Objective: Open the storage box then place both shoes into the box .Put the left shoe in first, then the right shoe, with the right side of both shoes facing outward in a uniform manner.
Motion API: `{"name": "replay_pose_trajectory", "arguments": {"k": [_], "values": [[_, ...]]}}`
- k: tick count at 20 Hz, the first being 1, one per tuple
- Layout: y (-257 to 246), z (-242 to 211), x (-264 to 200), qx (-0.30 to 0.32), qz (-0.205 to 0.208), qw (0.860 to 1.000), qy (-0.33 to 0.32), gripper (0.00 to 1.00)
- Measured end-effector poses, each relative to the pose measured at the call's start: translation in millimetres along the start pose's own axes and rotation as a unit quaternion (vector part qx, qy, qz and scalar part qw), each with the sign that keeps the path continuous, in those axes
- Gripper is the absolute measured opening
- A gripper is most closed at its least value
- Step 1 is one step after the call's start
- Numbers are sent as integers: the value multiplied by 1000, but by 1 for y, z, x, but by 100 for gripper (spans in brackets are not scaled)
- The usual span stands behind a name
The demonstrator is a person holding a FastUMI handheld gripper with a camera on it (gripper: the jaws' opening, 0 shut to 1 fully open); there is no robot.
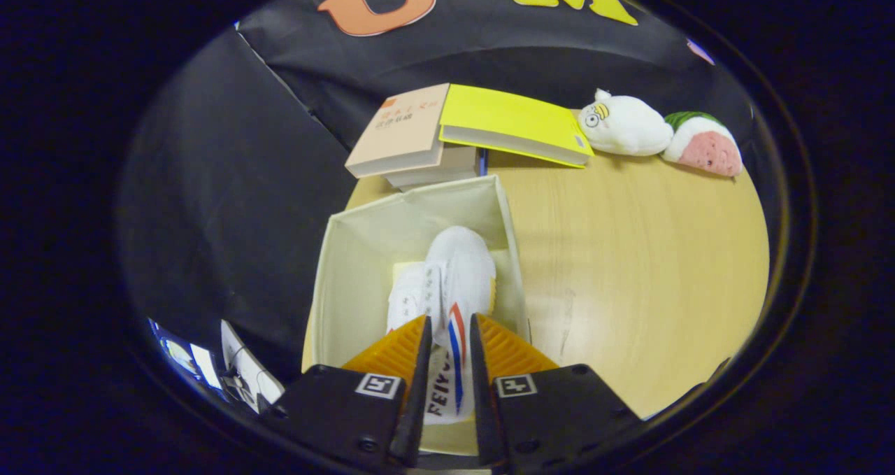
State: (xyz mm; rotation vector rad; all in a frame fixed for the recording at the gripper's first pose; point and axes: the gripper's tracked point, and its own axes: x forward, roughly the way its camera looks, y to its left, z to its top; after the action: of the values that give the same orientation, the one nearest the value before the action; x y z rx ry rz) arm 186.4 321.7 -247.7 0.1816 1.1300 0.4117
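the wooden table (629, 251) carried an open storage box (349, 265), with stacked books (412, 139) just behind it and two plush toys (657, 136) off to the side. a white shoe (454, 279) sat inside the box, heel pinched between both fingers of the claw (447, 338).

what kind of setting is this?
Likely a staged tabletop booth: black cloth wall, wooden table with books, plush toys, an open storage box. Gripper grips a white shoe over it.
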Motion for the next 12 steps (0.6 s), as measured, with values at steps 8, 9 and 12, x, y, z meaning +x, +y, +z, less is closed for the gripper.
{"name": "replay_pose_trajectory", "arguments": {"k": [8, 9, 12], "values": [[-9, 7, -59, -22, -28, 997, -67, 94], [-11, 6, -71, -28, -37, 995, -83, 94], [-22, 10, -100, -38, -60, 990, -122, 94]]}}
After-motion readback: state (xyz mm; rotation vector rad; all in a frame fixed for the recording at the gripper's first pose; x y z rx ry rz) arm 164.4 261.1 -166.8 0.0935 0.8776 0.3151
